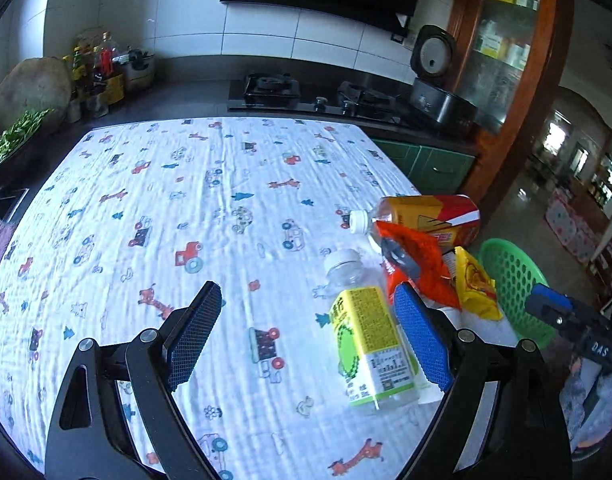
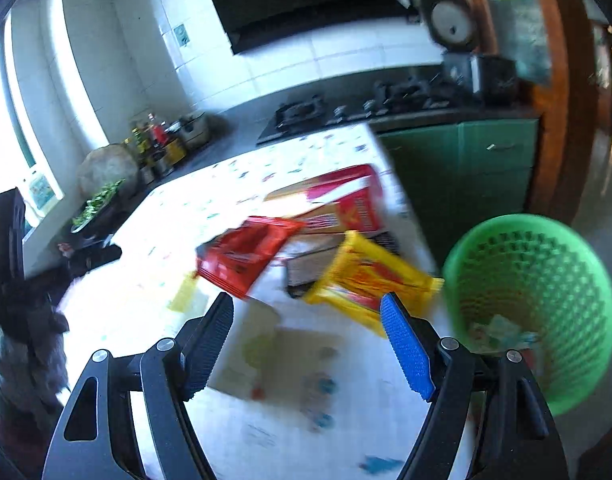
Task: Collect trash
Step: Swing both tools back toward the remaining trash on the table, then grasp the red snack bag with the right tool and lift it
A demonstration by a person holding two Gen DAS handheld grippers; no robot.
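Trash still crowds the table's (image 1: 153, 184) right corner, so most of the job looks undone. From the left: the left gripper (image 1: 306, 336) hangs wide and empty, a yellow-labelled bottle (image 1: 366, 344) just beside its right finger. Next come a red wrapper (image 1: 414, 256), a red-and-gold bottle (image 1: 430, 216) and a yellow wrapper (image 1: 474, 288). The right gripper (image 2: 310, 346) is also wide, holding nothing. Rightmost, off the table's edge, the green basket (image 2: 546, 264) holds only a few scraps.

The left and far cloth-covered table (image 1: 145, 200) is left free; the near right corner is blocked by bottles (image 1: 366, 340), wrappers (image 1: 418, 264) and a green basket (image 2: 546, 280).
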